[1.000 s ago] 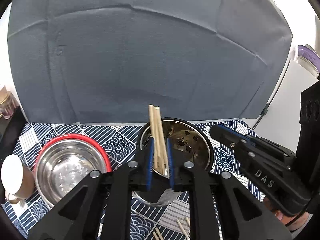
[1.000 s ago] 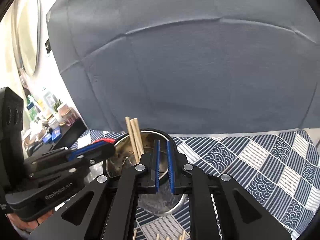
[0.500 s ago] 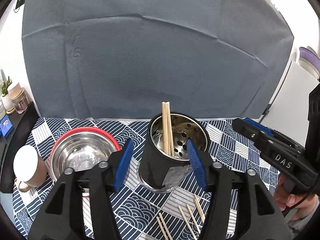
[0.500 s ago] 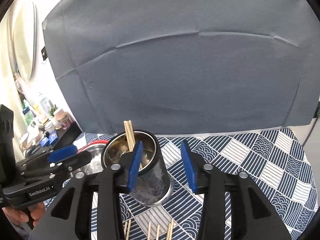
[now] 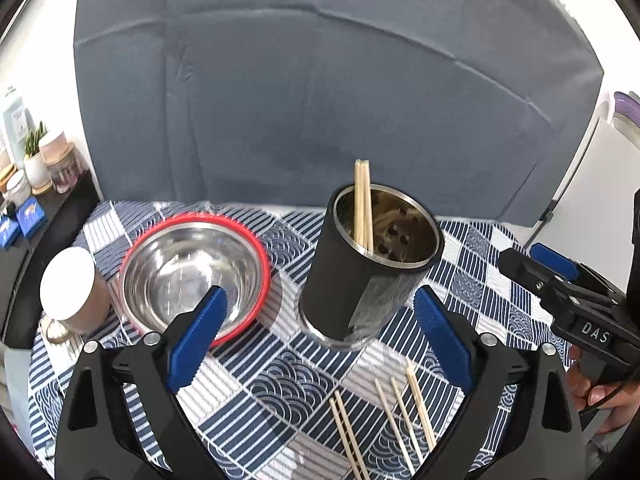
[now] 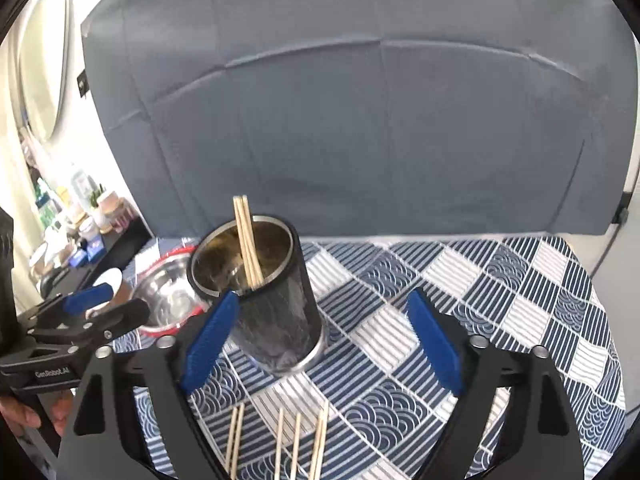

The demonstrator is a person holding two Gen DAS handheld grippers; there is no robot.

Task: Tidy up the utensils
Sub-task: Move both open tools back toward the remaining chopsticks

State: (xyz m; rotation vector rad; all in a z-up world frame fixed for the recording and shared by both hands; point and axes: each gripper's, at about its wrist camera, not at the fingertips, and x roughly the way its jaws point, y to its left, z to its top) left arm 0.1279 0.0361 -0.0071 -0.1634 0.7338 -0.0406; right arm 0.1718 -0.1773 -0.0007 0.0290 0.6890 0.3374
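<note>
Above the patterned tablecloth [image 5: 280,380] you hold both tools tilted downward. Your left gripper [image 5: 320,332] and right gripper [image 6: 320,336] are both opening, jaws wide, nothing pressed between the blue pads. A grey backdrop [image 5: 320,100] stands behind the table, with a shelf of jars [image 5: 40,164] to the left. The utensil holder [image 5: 360,280] stands upright just beyond both grippers, chopsticks [image 5: 362,204] leaning inside. Loose chopsticks [image 5: 404,412] lie on the cloth near you, between the fingers. A red-rimmed steel bowl [image 5: 192,276] and a cup [image 5: 72,288] sit left of the holder.
</note>
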